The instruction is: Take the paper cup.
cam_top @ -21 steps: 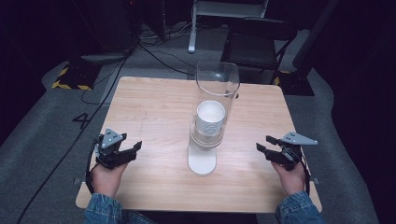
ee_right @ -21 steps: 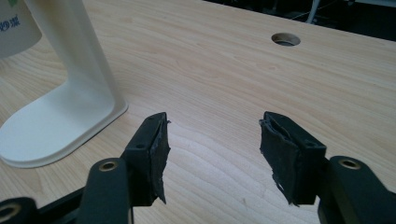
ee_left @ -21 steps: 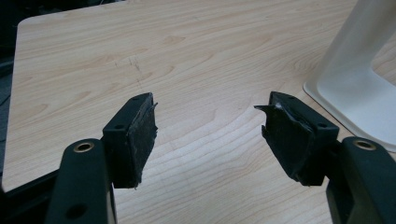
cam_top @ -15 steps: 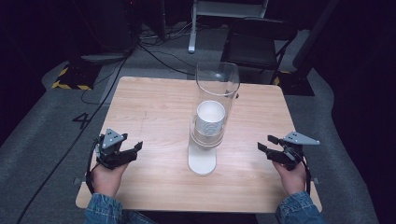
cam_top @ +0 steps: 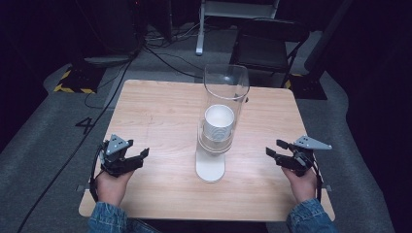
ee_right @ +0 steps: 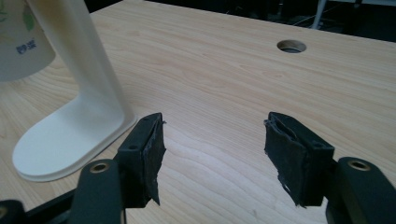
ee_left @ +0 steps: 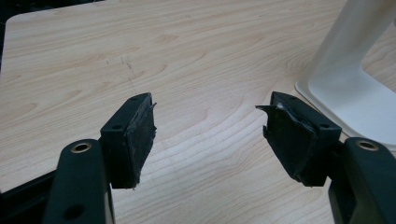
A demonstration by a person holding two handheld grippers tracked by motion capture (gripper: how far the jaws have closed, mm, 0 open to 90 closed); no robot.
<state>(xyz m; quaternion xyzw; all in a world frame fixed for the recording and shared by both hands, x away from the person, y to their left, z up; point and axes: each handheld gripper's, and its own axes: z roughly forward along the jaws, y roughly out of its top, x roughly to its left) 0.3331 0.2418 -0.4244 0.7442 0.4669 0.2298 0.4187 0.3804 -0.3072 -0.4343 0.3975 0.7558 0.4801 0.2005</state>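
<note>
pale wood table (cam_top: 160, 111), clear tube dispenser (cam_top: 224, 97)

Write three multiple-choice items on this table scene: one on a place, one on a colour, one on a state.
1. Where does the cup stand sit on the table?
A. at the far left corner
B. in the middle, between the hands
C. off the right edge

2. What colour is the stand's foot?
A. white
B. red
C. black

3. What is between the jaws of the left gripper?
A. a cup
B. nothing
C. a cable

Answers:
1. B: the high view shows it midway between the left gripper and the right gripper.
2. A: the foot is plain white.
3. B: bare wood shows through the gap.
</note>
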